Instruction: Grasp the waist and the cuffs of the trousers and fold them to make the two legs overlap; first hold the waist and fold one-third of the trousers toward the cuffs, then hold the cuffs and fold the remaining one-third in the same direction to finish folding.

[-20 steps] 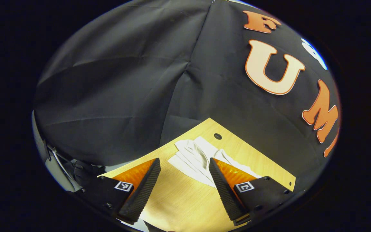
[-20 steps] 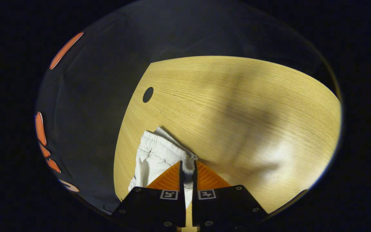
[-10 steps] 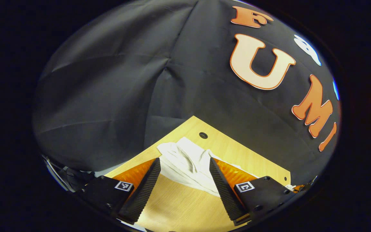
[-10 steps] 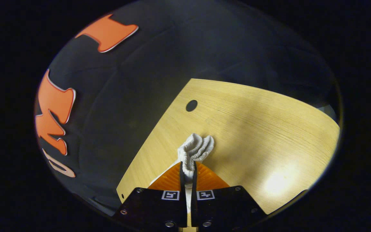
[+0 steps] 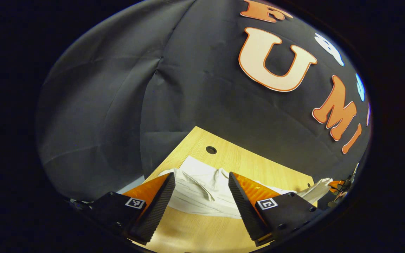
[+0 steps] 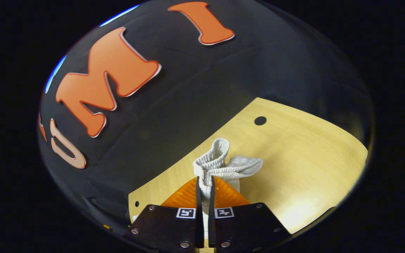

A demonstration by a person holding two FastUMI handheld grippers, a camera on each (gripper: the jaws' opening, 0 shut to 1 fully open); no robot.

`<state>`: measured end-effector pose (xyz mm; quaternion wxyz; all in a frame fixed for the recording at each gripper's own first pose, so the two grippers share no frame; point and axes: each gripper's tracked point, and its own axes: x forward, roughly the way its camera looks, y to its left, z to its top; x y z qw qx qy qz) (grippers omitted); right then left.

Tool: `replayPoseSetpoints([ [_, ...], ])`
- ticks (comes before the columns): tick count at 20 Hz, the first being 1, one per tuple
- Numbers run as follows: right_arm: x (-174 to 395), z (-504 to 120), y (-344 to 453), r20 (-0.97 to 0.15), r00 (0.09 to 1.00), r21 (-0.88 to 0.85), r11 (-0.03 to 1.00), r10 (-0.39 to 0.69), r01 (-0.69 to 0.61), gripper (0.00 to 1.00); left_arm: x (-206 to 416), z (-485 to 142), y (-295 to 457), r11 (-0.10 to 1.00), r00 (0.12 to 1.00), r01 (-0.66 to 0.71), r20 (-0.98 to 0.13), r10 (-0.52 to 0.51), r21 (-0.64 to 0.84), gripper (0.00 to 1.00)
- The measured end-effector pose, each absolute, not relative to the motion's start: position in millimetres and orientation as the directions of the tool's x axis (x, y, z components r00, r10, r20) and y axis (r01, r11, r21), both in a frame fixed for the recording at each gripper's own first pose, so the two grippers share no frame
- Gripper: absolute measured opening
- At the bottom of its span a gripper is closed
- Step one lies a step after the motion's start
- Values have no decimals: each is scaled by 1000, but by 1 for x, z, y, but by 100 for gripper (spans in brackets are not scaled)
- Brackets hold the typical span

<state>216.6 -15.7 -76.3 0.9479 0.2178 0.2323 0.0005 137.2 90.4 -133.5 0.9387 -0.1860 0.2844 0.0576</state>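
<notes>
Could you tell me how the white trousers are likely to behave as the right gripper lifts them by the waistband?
Probably floppy: the trousers lie creased on the table, so they should drape. The waistband bunches above the right gripper, so it likely squashes easily. They seem light, though one pinch may let them swing or twist.

In the right gripper view, the right tool [image 6: 205,186] has its two fingers pressed together on the bunched elastic waist [image 6: 220,165] of the white trousers, which stands up above the wooden bench [image 6: 304,154], near a round hole [image 6: 260,121] in the benchtop.
</notes>
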Motion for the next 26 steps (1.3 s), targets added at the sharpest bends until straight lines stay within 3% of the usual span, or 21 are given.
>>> replayPoseSetpoints([
  [8, 204, -119, 128, -510, 841, 294, 955, 181, -27, 5, 138, -155, 137, 903, 822, -214, -568, -39, -372, 100],
  [18, 219, -126, 149, -635, 746, 222, 972, 201, -73, 5, 135, -165, 163, 891, 809, -237, -586, -39, -387, 100],
  [22, 226, -141, 147, -674, 706, 231, 970, 216, -77, 12, 129, -176, 173, 888, 798, -256, -602, -29, -382, 96],
  [26, 227, -155, 150, -694, 675, 248, 963, 251, -103, 28, 130, -177, 171, 879, 793, -270, -609, -28, -392, 100],
])
